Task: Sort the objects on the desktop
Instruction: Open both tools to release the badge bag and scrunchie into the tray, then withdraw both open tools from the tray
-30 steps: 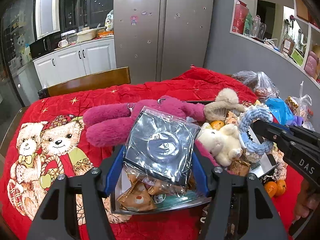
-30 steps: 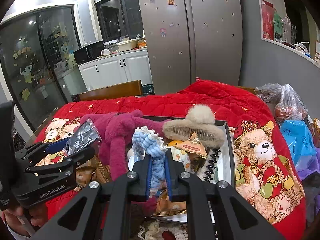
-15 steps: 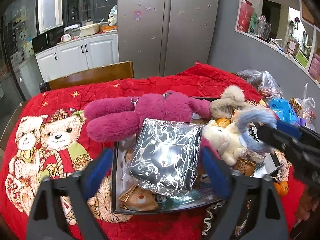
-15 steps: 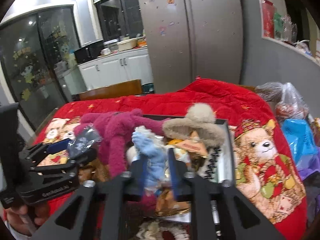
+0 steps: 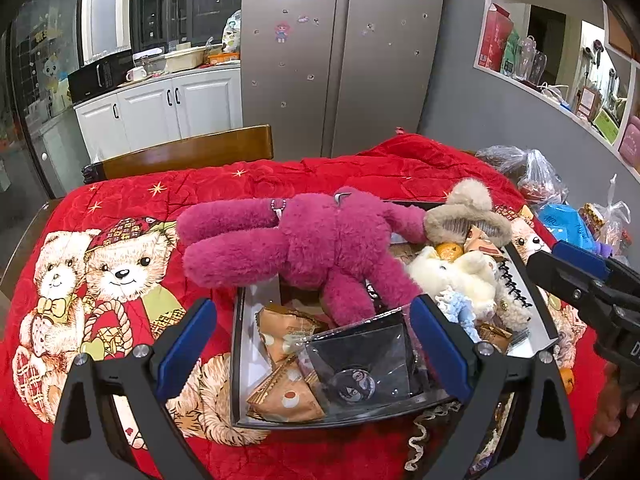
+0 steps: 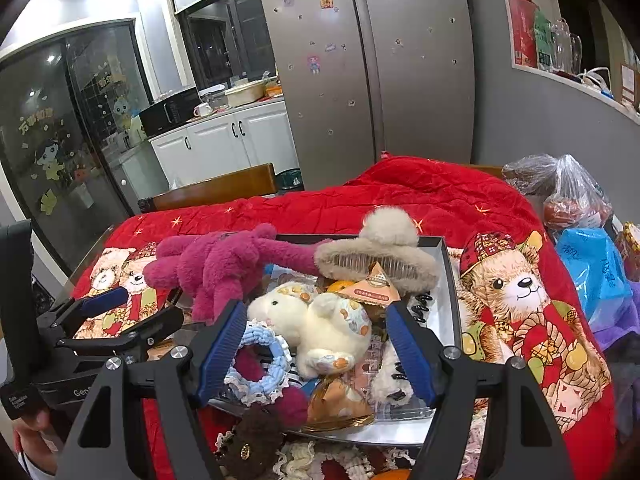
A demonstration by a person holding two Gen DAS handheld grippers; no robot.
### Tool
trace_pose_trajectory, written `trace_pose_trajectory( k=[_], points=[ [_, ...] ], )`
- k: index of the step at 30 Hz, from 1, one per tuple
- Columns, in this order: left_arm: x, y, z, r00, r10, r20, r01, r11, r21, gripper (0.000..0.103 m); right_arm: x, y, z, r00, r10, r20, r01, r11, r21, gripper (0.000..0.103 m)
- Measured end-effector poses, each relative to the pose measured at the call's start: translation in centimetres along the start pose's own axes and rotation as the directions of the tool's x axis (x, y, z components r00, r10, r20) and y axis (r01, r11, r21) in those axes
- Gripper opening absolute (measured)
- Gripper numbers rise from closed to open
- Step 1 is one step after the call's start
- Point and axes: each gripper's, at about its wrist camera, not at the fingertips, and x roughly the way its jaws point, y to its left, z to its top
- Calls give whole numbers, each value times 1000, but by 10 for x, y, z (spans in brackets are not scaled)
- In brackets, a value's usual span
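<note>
Your right claw [image 6: 316, 354] is opening over the scrunchie [image 6: 256, 360] in the tray [image 6: 448, 280], gripping nothing; left claw [image 5: 312, 348] gapes empty above the packet [image 5: 360, 364].

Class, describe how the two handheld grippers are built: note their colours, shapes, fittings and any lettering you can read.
Both the left gripper and the right gripper have black, angular, frame-like fingers fitted with silver screws. The jaws carry blue pads, ribbed on the right gripper. Seen from the right wrist view, the left gripper's black body bears white lettering starting "Gen". No cables show.
</note>
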Motion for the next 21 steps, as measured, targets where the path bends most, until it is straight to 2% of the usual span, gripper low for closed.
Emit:
trace_pose_trajectory(
  k=[13, 21],
  points=[
    [4, -6, -2, 1000, 3, -16, -2, 1000, 26, 98, 1, 5, -1, 1000, 6, -11, -7, 1000, -24, 74],
    [-9, -6, 1, 1000, -12, 10, 12, 1000, 26, 98, -7, -1, 2, 1000, 4, 5, -4, 1000, -14, 74]
  ],
)
